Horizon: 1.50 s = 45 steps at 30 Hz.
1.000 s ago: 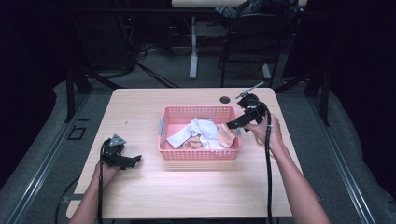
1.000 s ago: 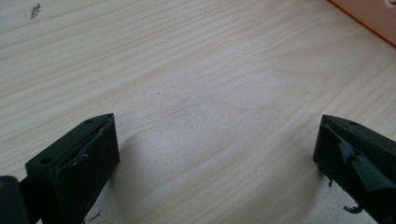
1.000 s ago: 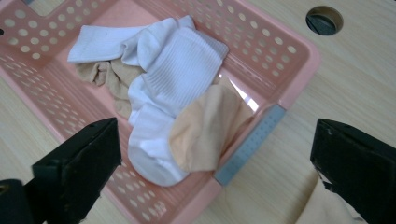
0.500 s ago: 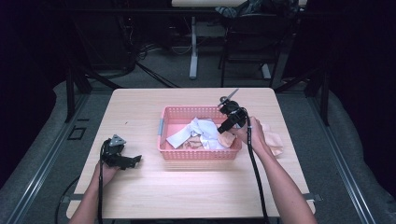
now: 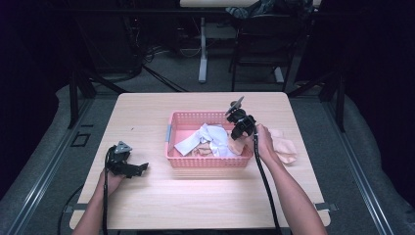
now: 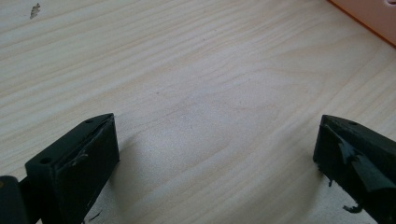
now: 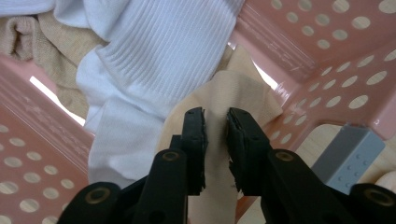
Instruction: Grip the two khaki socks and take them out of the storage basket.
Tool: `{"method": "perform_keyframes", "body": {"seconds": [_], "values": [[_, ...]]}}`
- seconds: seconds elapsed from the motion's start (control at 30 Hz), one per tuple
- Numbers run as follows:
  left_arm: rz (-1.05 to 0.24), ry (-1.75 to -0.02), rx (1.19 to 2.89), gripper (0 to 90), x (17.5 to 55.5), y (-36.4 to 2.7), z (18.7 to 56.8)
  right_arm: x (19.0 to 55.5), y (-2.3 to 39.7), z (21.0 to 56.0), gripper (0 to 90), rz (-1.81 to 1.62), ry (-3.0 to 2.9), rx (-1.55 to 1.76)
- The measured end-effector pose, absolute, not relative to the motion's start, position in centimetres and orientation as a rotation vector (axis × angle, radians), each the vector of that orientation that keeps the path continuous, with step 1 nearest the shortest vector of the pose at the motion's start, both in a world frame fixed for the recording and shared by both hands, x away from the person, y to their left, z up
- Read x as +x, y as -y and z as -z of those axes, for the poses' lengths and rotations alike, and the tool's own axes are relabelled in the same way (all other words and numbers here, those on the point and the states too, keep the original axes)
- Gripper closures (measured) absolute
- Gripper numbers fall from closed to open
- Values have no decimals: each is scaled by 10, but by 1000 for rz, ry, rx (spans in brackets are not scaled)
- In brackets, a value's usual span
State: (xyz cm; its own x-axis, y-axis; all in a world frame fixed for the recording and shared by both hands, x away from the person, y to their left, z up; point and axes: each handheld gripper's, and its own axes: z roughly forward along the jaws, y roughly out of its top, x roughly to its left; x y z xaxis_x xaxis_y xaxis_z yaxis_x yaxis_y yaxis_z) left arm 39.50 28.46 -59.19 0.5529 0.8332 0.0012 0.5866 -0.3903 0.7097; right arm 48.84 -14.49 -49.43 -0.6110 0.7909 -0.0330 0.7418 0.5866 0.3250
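A pink perforated basket (image 5: 205, 161) sits mid-table and holds white socks (image 5: 215, 134) and beige ones. My right gripper (image 5: 238, 138) dips into the basket's right end. In the right gripper view its jaws (image 7: 215, 119) have just been closing and now pinch a fold of a beige sock (image 7: 233, 93), with a ribbed white sock (image 7: 163, 51) lying just beyond. My left gripper (image 5: 139, 169) rests low over the table at the front left. Its jaws (image 6: 215, 154) stand wide apart over bare wood, with nothing between them.
Another beige sock (image 5: 283, 144) lies on the table right of the basket, beside the right hand. The basket wall (image 7: 327, 32) rises close around the right gripper. A grey block (image 7: 348, 151) sits by the basket's corner. Chairs and stands are beyond the table's far edge.
The right gripper moved left from the basket's right side and sank into the basket, and its jaws closed on the beige sock. The left gripper stayed put.
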Motion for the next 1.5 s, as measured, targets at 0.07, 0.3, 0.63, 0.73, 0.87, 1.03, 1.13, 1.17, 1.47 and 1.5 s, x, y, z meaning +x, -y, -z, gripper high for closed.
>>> {"method": "perform_keyframes", "body": {"seconds": [0.07,0.3,0.63,0.73,0.87,1.03,1.13,1.17,1.47,1.5], "values": [[-475,-1136,2119,0,395,-285,592,488,145,494,806,-418,-2636,1292],[-475,-1136,2119,0,395,-285,592,485,149,485,859,-484,-2626,1280],[-475,-1137,2119,0,395,-285,592,474,160,452,866,-665,-2568,1272],[-475,-1137,2119,0,395,-285,592,471,161,442,867,-686,-2572,1250],[-475,-1137,2119,0,395,-285,592,469,161,433,867,-729,-2547,1241],[-475,-1137,2119,0,395,-285,592,467,160,423,866,-734,-2558,1221],[-475,-1137,2119,0,395,-285,592,467,161,418,866,-740,-2565,1211],[-475,-1137,2119,0,395,-285,592,467,161,416,866,-750,-2559,1219],[-475,-1138,2119,0,395,-285,592,463,163,401,866,-800,-2540,1203],[-475,-1138,2119,0,395,-285,592,463,164,399,866,-811,-2534,1196]]}}
